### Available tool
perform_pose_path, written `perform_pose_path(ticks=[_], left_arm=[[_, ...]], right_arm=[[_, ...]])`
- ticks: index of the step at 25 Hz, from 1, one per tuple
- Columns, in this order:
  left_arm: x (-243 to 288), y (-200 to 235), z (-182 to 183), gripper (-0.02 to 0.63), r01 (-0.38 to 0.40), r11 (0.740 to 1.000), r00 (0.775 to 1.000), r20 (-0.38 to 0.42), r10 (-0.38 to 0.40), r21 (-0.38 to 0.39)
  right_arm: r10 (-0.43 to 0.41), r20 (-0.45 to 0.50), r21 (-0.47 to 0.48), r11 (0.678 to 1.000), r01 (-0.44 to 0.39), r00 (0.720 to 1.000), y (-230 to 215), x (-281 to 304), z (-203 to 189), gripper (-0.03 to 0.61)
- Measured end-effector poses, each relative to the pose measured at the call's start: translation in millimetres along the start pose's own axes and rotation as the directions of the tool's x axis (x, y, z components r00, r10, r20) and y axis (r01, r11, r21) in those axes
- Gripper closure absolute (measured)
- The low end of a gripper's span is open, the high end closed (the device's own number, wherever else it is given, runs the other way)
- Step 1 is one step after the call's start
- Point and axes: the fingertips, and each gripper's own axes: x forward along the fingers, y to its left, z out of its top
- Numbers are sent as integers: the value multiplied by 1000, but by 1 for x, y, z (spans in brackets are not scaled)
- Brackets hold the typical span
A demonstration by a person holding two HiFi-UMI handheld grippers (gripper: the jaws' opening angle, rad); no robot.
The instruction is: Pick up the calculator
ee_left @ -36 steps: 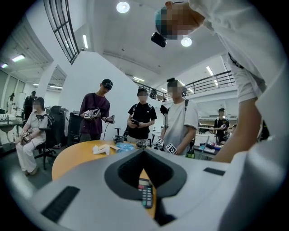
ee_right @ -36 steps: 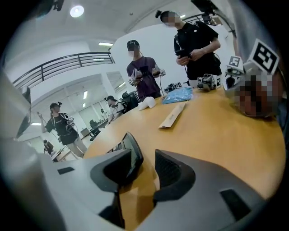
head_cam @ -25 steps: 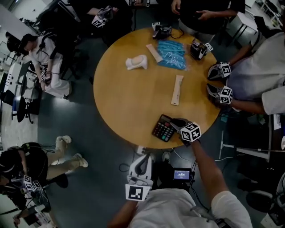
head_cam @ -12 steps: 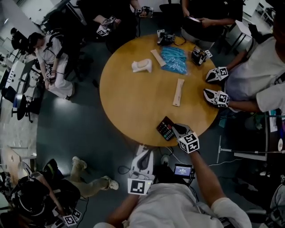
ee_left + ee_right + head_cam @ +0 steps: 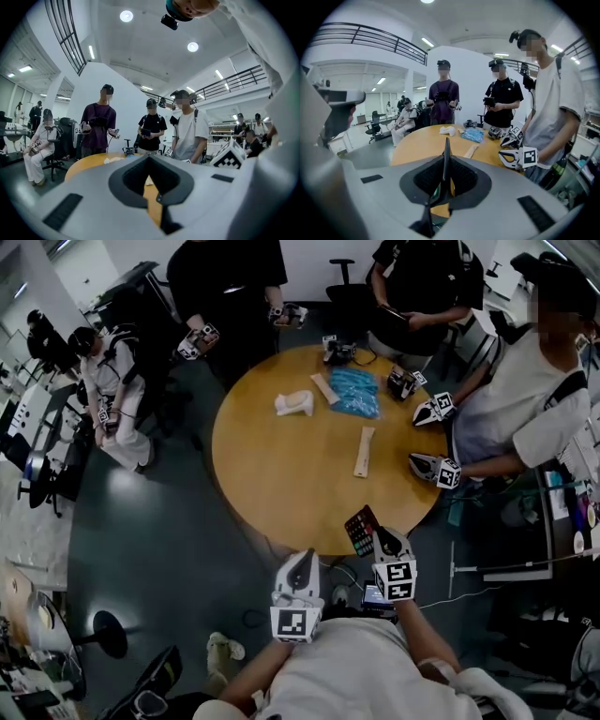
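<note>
The calculator (image 5: 361, 530) is a dark slab with coloured keys. It hangs tilted over the near edge of the round wooden table (image 5: 281, 465), with my right gripper (image 5: 377, 538) shut on its right side. In the right gripper view the calculator (image 5: 446, 159) stands edge-on between the closed jaws, above the table (image 5: 426, 140). My left gripper (image 5: 299, 561) is held below the table's near edge, short of the rim, jaws together and empty. The left gripper view looks level across the table (image 5: 89, 161) at standing people.
A wooden stick (image 5: 362, 452), a blue packet (image 5: 354, 392) and a white object (image 5: 295, 403) lie on the far half of the table. Other people's grippers (image 5: 433, 411) rest at the right rim. People stand or sit all round the table.
My right gripper closed on the calculator and lifted it off the table near the front edge, tipping it up. The left gripper rose slightly. The head view pulled back.
</note>
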Motion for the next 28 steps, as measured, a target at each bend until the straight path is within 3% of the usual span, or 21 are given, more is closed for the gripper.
perform_pose_path(ticks=[3,10,28], left_arm=[[0,-4,-3,607,23,999,1000,19,-23,23],[-1,-10,-2,607,21,1000,1000,22,-20,-5],[-7,-23,-7,607,42,999,999,23,-42,5]], right_arm=[[-16,23,31,999,15,1000,6,-29,4,526],[-39,53,6,999,39,998,7,-59,5,526],[-68,100,12,998,67,993,3,-81,17,526]])
